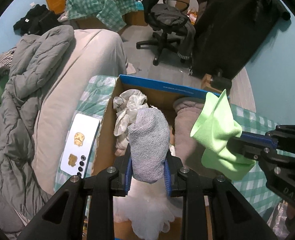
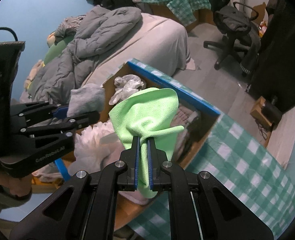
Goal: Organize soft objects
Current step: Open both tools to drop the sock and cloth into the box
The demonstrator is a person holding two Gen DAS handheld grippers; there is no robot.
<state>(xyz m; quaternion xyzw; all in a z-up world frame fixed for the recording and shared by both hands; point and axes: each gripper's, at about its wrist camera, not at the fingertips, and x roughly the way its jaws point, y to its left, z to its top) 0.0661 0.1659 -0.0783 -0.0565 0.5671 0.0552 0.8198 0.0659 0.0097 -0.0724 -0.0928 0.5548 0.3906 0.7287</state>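
My left gripper is shut on a grey knitted cloth and holds it above the open cardboard box with a blue rim. My right gripper is shut on a light green cloth and holds it over the box's right side; it also shows in the left wrist view. The left gripper and its grey cloth show at the left of the right wrist view. Inside the box lie crumpled white plastic gloves, a taupe fleece item and white fluffy material.
The box stands on a green checked tablecloth. A white phone-like slab lies left of the box. A bed with a grey duvet is at the left. A black office chair and a dark bag stand beyond.
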